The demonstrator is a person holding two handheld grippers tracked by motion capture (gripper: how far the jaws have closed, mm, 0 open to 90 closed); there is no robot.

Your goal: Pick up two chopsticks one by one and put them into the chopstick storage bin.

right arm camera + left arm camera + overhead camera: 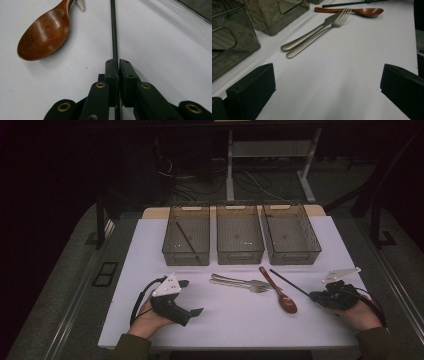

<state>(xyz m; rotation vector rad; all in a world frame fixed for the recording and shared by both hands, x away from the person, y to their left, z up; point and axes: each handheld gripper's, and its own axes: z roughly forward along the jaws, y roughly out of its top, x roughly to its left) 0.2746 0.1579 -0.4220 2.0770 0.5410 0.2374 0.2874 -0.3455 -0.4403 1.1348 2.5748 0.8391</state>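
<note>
My right gripper (320, 296) rests at the right side of the white surface (230, 320), and its fingers (111, 72) are clamped together on a thin black chopstick (114, 32). In the right gripper view the stick runs straight ahead from between the closed pads and lies along the surface. In the high view it slants up and to the left from my right hand (357, 315), its far tip ending near the front of the right-hand basket.

Just left of that stick lies a brown wooden spoon (280, 292), bowl toward me and handle pointing away. Further left, a silver metal fork (240, 285) and a silver metal knife (235, 279) lie side by side and touching, their handles pointing left.

My left gripper (184, 297) sits in my left hand (150, 317) at the left of the surface, its fingers (252, 92) spread wide apart with nothing between them, only bare white surface.

Along the far edge stand three smoky translucent plastic baskets in a row: the left basket (172, 251), the middle basket (240, 255) and the right basket (312, 247). A second thin black chopstick (186, 239) lies slanted inside the left basket. I cannot make out anything clearly in the other two.
</note>
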